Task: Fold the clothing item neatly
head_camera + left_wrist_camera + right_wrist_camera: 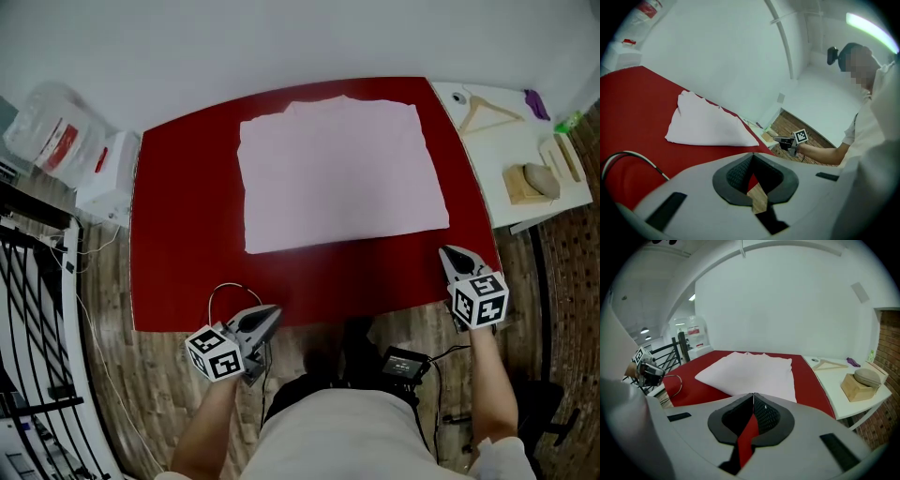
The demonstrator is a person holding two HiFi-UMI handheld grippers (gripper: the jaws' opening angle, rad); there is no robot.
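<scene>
Head view: folded pink garment (342, 173) on red table (187, 244), wood floor (117, 375).

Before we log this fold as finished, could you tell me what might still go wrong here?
The cable loop lying on the red table beside the shut left gripper might snag it. The folded garment shows an uneven far edge, so it may not pass as neat.

Your garment (342, 173) is soft, matt cloth, lying smooth. The counter (187, 234) under it looks matt and even. Your left tool (272, 315) and right tool (448, 251) have smooth matt plastic shells with textured dark pads (766, 416). The hanger (487, 111) and floor (122, 375) are wood; the bag (52, 131) is crinkled glossy plastic.
</scene>
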